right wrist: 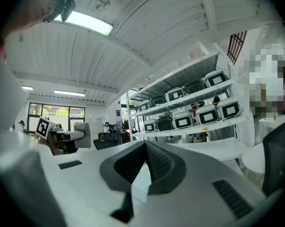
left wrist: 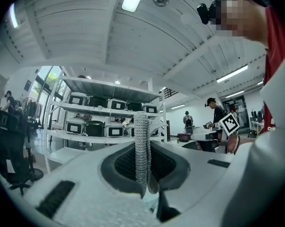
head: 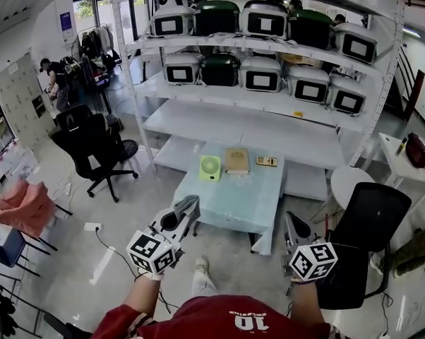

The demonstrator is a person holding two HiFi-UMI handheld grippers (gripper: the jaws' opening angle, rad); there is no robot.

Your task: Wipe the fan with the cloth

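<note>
Cloth [left wrist: 141,143], grey and knitted, stands clamped between the closed jaws of the left tongs [head: 188,207], a folded strip rising past their tips. The right tongs [head: 291,223] have their jaws pressed together with nothing between them. Both tongs are held side by side above the floor, short of the pale green table [head: 234,205] ahead of them. The green fan [head: 210,167] sits near the table's far edge, well ahead of the left tongs and slightly to their right, well apart from the cloth. Just right of the fan lies a flat brown thing [head: 236,160], perhaps a box or a book, and right of that a small yellowish device [head: 267,161]. White shelving [head: 255,129] with rows of appliances rises beyond the table. A black office chair [head: 364,221] stands just right of the right tongs.
</note>
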